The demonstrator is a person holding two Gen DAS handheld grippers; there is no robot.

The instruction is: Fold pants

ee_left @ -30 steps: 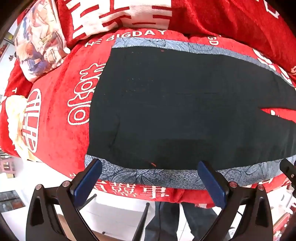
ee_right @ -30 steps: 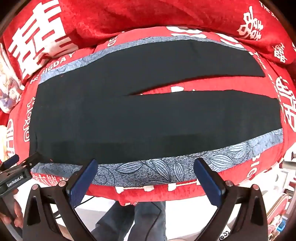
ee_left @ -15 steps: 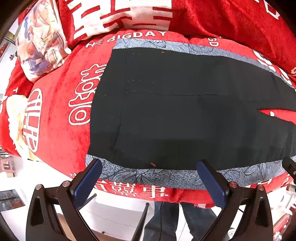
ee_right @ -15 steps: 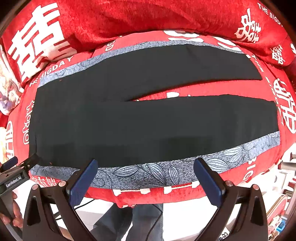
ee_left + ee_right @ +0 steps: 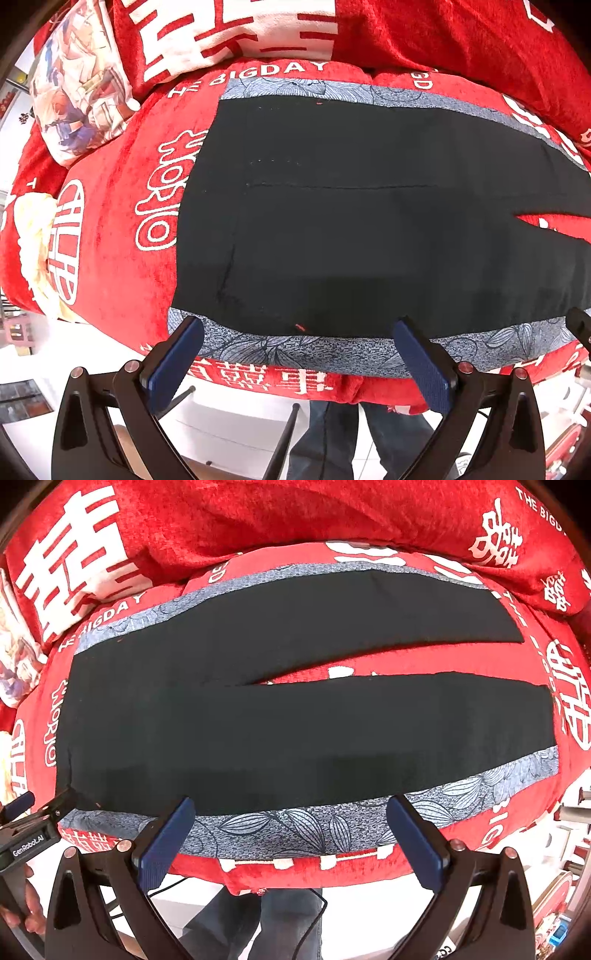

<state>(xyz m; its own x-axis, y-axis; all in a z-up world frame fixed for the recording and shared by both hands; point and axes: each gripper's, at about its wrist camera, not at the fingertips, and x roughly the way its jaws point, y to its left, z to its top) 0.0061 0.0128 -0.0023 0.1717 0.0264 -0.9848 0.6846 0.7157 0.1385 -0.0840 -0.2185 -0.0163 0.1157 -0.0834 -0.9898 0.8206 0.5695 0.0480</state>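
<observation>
Both tongs, left tongs [image 5: 295,363] and right tongs [image 5: 291,840], hang spread just before the limp, light black pants [image 5: 295,731], best pinched along their near side seam.

Two hand-held black grippers, person in blue jeans.
Black triangular-cutout frames on left gripper [image 5: 295,354] and right gripper [image 5: 291,830], with silver screws and ribbed navy-blue finger pads [image 5: 166,840]. White "GenRobot.AI" lettering along the left one's side. Dark blue jeans [image 5: 284,923] below, thin black cable trailing across them.
</observation>
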